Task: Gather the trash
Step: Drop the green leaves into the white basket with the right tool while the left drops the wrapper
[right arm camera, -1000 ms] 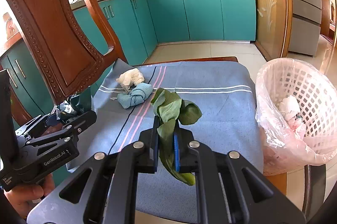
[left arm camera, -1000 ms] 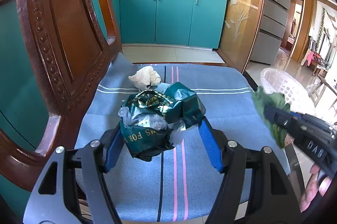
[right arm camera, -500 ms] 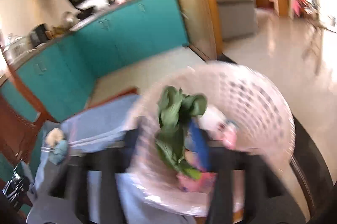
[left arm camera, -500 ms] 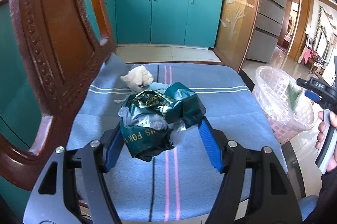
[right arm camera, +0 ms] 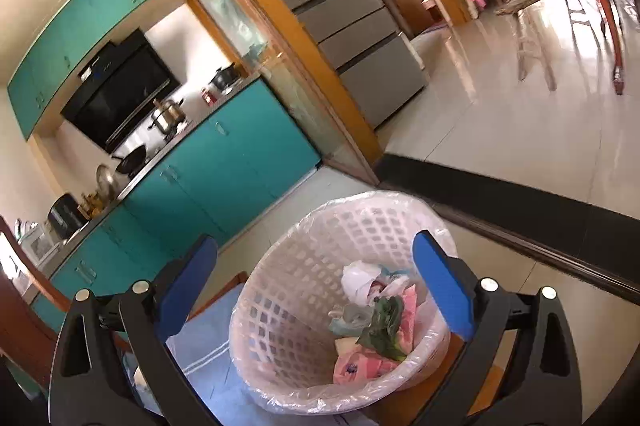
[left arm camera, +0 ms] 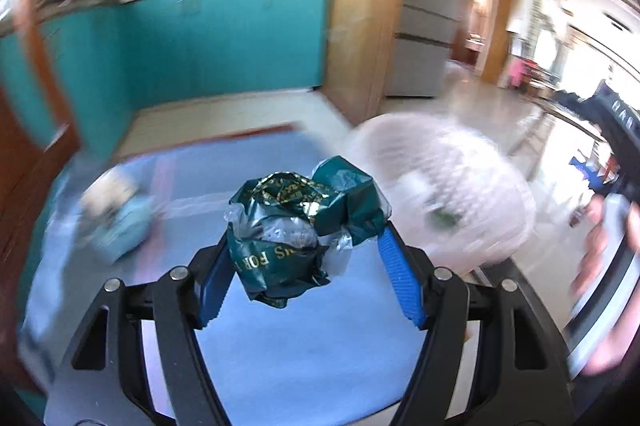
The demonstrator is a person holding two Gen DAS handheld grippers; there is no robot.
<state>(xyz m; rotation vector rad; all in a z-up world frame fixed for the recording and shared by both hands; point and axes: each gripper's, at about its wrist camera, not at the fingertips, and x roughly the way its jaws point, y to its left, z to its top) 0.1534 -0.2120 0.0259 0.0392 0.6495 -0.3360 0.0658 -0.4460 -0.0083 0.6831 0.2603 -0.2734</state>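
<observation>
The left gripper (left arm camera: pixel 304 258) had its jaws clenched on a crumpled green wrapper (left arm camera: pixel 298 228) above the blue cloth (left arm camera: pixel 280 346), while the right gripper (right arm camera: pixel 316 286), jaws opening with nothing between them, hung over the white basket (right arm camera: pixel 288 290), where a green leaf (right arm camera: pixel 382 322) lay.

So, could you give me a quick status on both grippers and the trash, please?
Left gripper shut on green wrapper. Right gripper opening, empty, above basket; green leaf inside. Nothing blocking.
</observation>
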